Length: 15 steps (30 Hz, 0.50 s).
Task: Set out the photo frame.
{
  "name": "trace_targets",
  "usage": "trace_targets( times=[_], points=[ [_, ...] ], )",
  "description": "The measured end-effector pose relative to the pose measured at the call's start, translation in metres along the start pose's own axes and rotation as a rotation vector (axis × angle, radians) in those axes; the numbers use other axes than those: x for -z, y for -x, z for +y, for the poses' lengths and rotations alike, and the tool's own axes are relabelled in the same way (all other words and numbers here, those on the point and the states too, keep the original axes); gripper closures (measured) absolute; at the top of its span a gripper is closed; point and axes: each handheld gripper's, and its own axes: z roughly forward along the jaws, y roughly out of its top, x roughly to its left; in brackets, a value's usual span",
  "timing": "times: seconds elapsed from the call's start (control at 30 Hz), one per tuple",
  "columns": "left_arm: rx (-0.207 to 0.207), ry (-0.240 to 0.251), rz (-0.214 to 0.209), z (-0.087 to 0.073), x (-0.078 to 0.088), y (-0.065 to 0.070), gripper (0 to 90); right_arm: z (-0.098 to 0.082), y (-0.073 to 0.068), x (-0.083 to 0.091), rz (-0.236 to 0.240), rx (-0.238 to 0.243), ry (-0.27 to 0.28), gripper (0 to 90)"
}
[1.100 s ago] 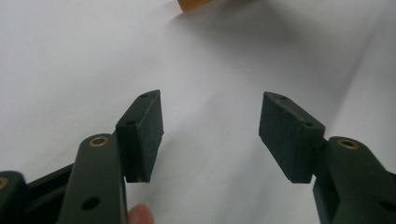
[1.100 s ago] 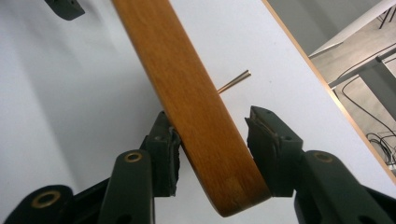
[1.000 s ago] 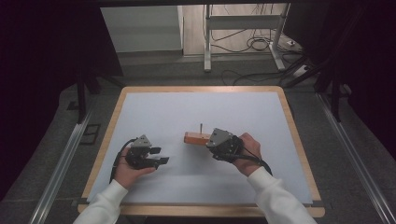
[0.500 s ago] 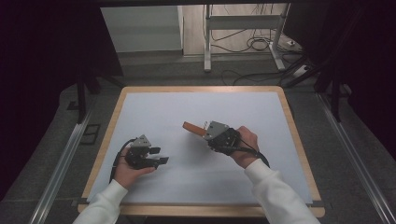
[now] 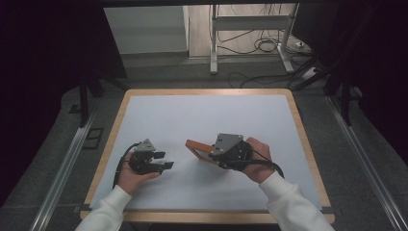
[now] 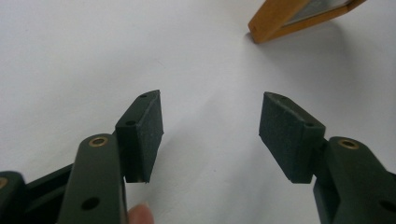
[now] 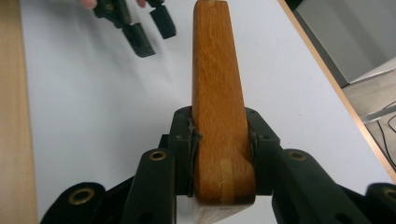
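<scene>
Jaws of right gripper (image 5: 215,153) pinching wooden frame (image 7: 218,93), left gripper (image 5: 164,160) jaws spread over white table (image 5: 192,120), frame nearby.

A wood-edged table (image 5: 308,144) carries a white sheet (image 5: 202,120) covering its top
</scene>
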Motion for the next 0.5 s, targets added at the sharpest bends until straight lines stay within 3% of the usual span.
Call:
trace_targets(
  times=[0.23, 0.5],
  points=[
    [0.000, 0.000, 0.000, 0.000, 0.000, 0.000, 38.6, -0.007, 0.008, 0.000, -0.011, -0.040, 0.005, 68.6],
    [0.005, 0.003, -0.001, 0.000, 0.000, 0.000, 38.4, -0.017, 0.027, -0.002, -0.044, -0.106, 0.001, 67.0]
  ],
)
